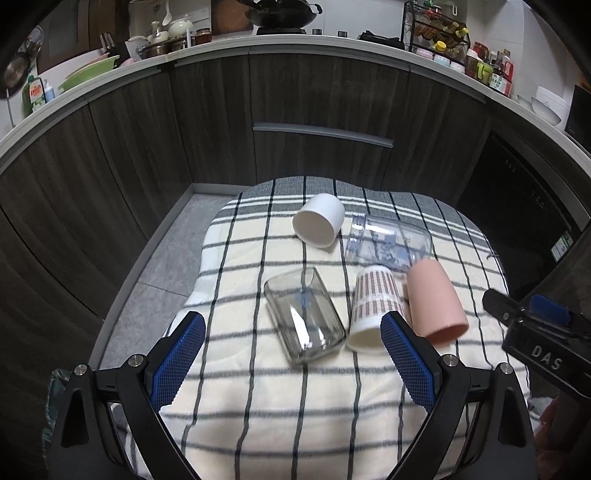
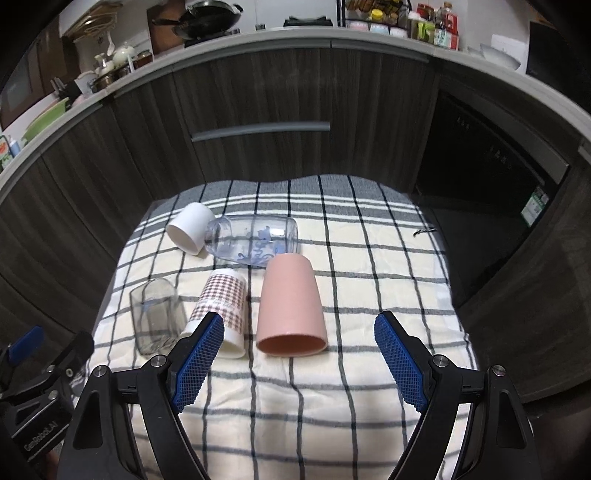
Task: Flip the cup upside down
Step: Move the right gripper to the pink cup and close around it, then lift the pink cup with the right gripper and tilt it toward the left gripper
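Several cups lie on their sides on a plaid cloth (image 1: pixel 258 406). A pink cup (image 2: pixel 291 306) lies with its mouth toward me, also in the left wrist view (image 1: pixel 436 302). A checked paper cup (image 2: pixel 221 310) lies to its left (image 1: pixel 373 306). A clear square glass (image 1: pixel 304 314) lies further left (image 2: pixel 157 317). A white cup (image 1: pixel 319 223) and a clear blue-printed glass (image 1: pixel 389 242) lie at the back. My left gripper (image 1: pixel 291 332) is open, just short of the square glass. My right gripper (image 2: pixel 299 332) is open, its fingers either side of the pink cup's mouth.
Dark wood kitchen cabinets (image 1: pixel 321 110) curve behind the cloth, with a cluttered counter (image 1: pixel 295 35) above. A dark appliance front (image 2: pixel 491 166) stands at the right. Grey floor (image 1: pixel 162 266) lies left of the cloth. The right gripper also shows at the left view's right edge (image 1: pixel 532 317).
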